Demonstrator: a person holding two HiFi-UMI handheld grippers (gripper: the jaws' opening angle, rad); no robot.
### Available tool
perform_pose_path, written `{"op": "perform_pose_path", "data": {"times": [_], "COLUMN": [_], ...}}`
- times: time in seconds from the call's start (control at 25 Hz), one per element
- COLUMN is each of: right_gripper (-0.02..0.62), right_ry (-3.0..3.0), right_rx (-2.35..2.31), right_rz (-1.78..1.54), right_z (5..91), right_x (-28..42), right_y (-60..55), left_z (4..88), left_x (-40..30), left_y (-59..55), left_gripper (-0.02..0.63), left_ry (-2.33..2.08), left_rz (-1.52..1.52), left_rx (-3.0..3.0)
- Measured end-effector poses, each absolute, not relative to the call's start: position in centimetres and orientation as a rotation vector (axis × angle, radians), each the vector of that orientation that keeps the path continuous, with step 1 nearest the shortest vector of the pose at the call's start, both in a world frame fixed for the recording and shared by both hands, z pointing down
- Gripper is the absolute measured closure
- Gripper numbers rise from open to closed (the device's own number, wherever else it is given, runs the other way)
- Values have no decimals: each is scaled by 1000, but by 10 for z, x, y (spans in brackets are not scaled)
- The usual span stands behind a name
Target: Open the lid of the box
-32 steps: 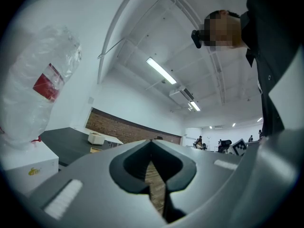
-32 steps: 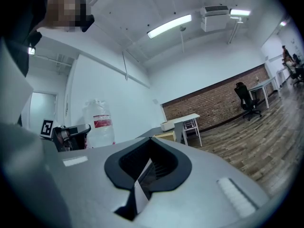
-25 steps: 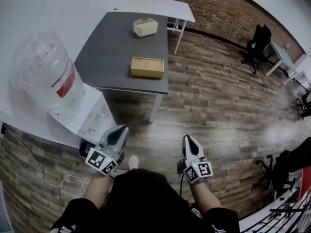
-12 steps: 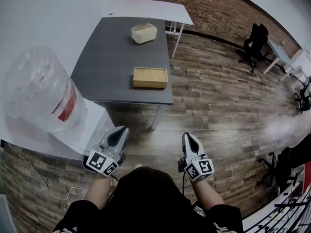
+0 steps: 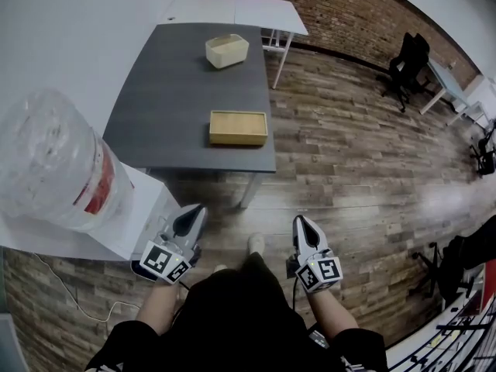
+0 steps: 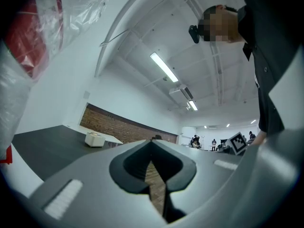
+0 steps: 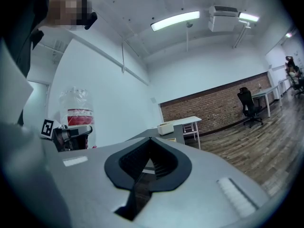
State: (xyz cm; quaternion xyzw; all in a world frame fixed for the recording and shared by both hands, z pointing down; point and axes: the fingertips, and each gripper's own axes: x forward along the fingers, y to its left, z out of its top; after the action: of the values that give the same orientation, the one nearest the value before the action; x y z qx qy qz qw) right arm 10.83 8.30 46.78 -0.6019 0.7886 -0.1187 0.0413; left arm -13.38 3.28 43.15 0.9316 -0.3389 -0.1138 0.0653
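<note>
Left gripper (image 5: 197, 211): fingers fully closed and empty, just beside the water dispenser (image 5: 128, 196), which a forward swing could strike. The wooden-lidded box (image 5: 239, 128) lies near the front edge of the worktop (image 5: 163, 84), well ahead. Right gripper (image 5: 299, 223): fingers closed, empty; arriving unopened, it could push the box off.

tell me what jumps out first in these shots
A big clear water bottle fills the left of the head view, beside a dark table. On it sit a wooden box near the front edge and a cream box at the far end. The left tongs and right tongs are shut and empty, short of the table.
</note>
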Motion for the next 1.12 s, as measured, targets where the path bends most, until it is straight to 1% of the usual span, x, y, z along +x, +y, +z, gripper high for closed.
{"op": "perform_pose_path", "data": {"times": [0.32,0.6,0.92,1.12], "right_gripper": [594,594,594,594], "right_ry": [2451,2480,2502,2571], "right_rx": [-1756,-1803,-1755,-1734], "right_rz": [-371,-338,-394,-341], "right_z": [469,467,478,478], "right_x": [134,161,200,206], "right_y": [7,-65,-104,-119], "left_z": [432,445,446,446], "left_x": [-120,-99,-75,-62], "left_y": [-20,-78,-107,-121], "left_gripper": [606,606,606,606], "left_ry": [-1161,-1283,-1397,-1435], "left_rz": [-307,-234,-212,-155], "left_rx": [2786,2761,2710,2715]}}
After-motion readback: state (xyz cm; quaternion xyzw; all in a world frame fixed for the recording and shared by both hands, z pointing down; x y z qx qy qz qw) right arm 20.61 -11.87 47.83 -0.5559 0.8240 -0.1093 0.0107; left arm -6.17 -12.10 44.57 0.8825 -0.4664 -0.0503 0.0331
